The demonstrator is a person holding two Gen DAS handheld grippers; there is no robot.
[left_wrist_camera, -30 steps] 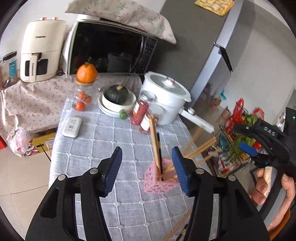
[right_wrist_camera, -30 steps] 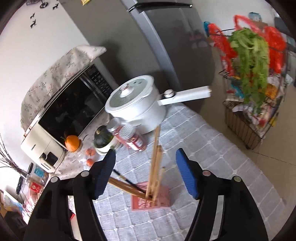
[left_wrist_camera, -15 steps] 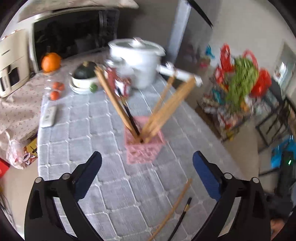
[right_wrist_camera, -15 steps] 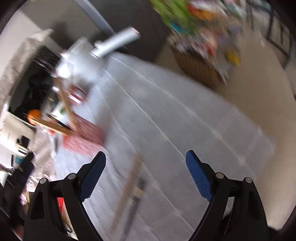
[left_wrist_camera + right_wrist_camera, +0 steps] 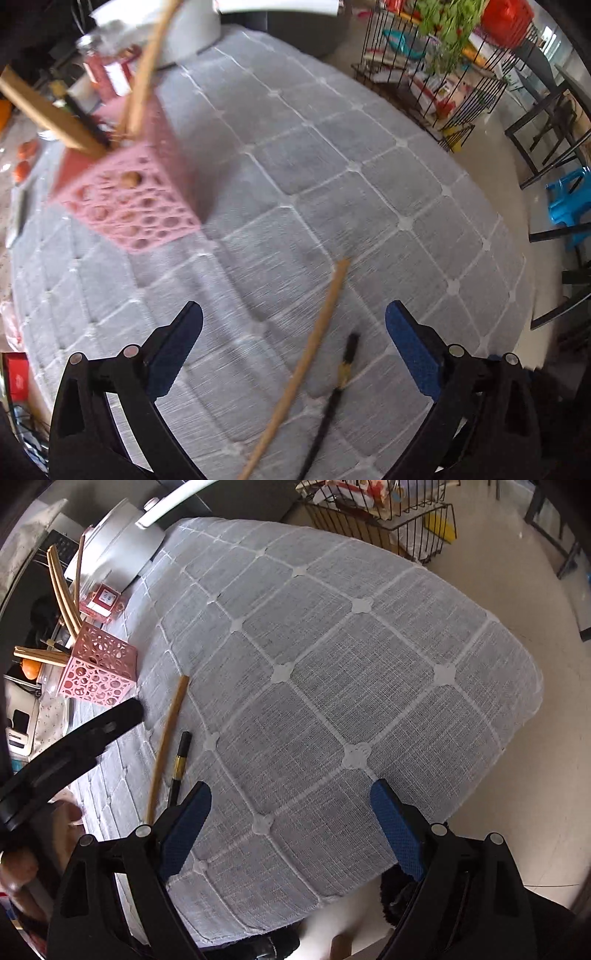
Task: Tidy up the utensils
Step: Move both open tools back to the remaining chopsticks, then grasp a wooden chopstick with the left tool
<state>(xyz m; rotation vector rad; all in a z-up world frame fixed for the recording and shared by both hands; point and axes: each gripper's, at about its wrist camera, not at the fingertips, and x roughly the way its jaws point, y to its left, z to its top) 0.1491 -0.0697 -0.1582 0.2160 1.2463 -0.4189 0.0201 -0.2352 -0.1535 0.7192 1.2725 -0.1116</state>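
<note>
Pink and pierced with round holes, the square holder (image 5: pixel 125 195) (image 5: pixel 98 668) stands on the bench (image 5: pixel 332 184) (image 5: pixel 332 686) with several wooden chopsticks (image 5: pixel 48 118) (image 5: pixel 61 587) leaning out of it at different angles; a dark stick stands among them. Beyond the holder are a red-labelled jar (image 5: pixel 103 602), whose writing is too small to read, and a white pot (image 5: pixel 118 550) with a long handle.

Two utensils lie loose on the grey checked cloth, just beside each other and apart from the holder: a wooden chopstick (image 5: pixel 299 373) (image 5: pixel 166 746) and a shorter black chopstick (image 5: pixel 336 398) (image 5: pixel 179 764) with a gold band. In the left wrist view both lie between the fingers of the left tool (image 5: pixel 293 345), which is spread wide and grips nothing. The right tool (image 5: pixel 290 827) is likewise spread wide with nothing in it, over bare cloth near the bench corner; the two loose sticks lie off to its left.

Most of the cloth from the loose sticks to the near and right edges is bare. Past the right edge is pale floor, with a wire rack (image 5: pixel 424 85) (image 5: pixel 384 520) of goods near the far corner and a blue stool (image 5: pixel 569 203) farther off.
</note>
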